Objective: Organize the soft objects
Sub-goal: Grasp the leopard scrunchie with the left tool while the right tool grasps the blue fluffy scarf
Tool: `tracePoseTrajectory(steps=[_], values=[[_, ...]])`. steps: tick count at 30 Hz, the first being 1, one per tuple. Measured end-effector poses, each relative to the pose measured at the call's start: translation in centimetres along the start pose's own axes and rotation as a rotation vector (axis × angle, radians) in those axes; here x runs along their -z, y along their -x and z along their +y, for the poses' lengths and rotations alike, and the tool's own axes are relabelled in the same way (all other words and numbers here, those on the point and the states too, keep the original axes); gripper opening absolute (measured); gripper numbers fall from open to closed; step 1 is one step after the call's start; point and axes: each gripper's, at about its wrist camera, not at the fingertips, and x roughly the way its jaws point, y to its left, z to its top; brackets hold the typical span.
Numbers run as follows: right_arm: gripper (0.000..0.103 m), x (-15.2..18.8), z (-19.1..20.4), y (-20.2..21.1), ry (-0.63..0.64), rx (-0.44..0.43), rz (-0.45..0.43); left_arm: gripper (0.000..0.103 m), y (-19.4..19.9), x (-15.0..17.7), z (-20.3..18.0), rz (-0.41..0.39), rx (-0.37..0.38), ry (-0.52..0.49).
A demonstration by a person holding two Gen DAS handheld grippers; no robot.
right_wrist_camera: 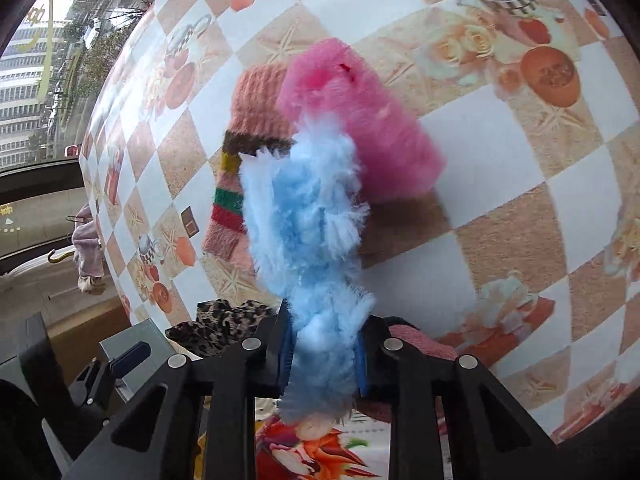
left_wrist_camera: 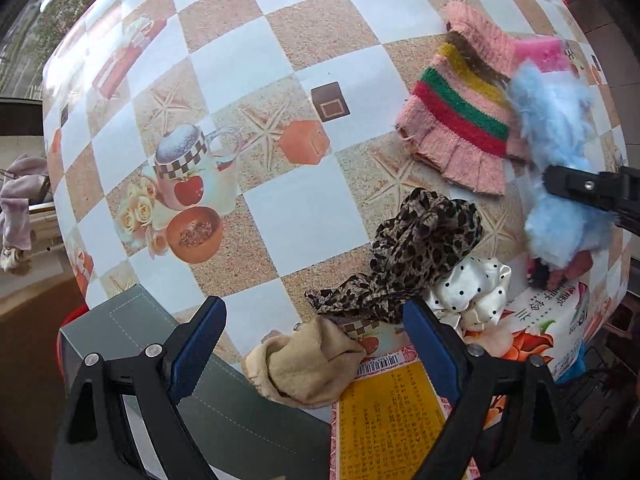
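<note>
right gripper: my right gripper (right_wrist_camera: 323,354) is clamped down on the fluffy light-blue fuzzy sock (right_wrist_camera: 308,220), blue pads squeezing its lower end, the rest of it standing up floppy in front of the lens. Grabbing it by one end looks like the easy way to peel it off the pile.

left gripper: my left gripper (left_wrist_camera: 314,344) is spread wide with nothing in it, pointing down over the crumpled beige cloth (left_wrist_camera: 308,364) at the table's near edge. My guess is that's its next pick.

near the blue sock: the hot-pink fuzzy sock (right_wrist_camera: 360,120) sits just behind it, partly over the pink knit sock with red, green and yellow stripes (right_wrist_camera: 240,160). They overlap, so lifting one could drag another, imo.

rest of the pile: the leopard-print scarf (left_wrist_camera: 420,256) is bunched up beside the white polka-dot satin scrunchie (left_wrist_camera: 472,292), touching it. A dusty-pink knit thing pokes out under the blue one, can't tell what it is.

containers: there's a grey box-like thing with stitched edges (left_wrist_camera: 240,412) under my left gripper, at the table's near edge. Probably where the soft stuff goes, but I can't see inside it.

table: checkered tablecloth with cups and roses printed on it (left_wrist_camera: 280,60); a yellow printed packet (left_wrist_camera: 388,412) lies flat near the beige cloth.

task so far: looks early, nearly everything's still loose on the table.
</note>
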Motion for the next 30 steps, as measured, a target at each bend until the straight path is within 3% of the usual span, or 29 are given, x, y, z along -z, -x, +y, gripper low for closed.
tracePoseTrajectory(steps=[5,13,14,15,17,20,30], values=[[0.026,0.2,-4.0,3.4,-0.015,0.034,-0.059,0.092,-1.2,-1.4,-1.5,0.016,0.009,-0.033],[0.026,1.3,-5.6,5.2,-0.044,-0.077,-0.072,0.091,-4.2,-3.4,-2.1,0.130,0.038,-0.038],[0.026,1.4,-5.5,5.4,-0.041,-0.094,-0.072,0.084,-4.4,-3.5,-2.1,0.133,0.051,-0.044],[0.026,1.4,-5.3,5.6,-0.037,-0.109,-0.073,0.064,-4.4,-3.5,-2.1,0.133,0.074,-0.045],[0.026,1.5,-4.9,6.0,-0.027,-0.143,-0.075,0.034,-4.4,-3.6,-1.9,0.142,0.128,-0.035],[0.026,1.6,-4.3,6.6,-0.003,-0.182,-0.081,0.025,-3.9,-3.2,-1.6,0.107,0.123,-0.051],[0.026,2.1,-3.3,7.7,0.032,-0.182,-0.101,0.024,2.5,-1.5,2.7,-0.137,0.129,0.072]])
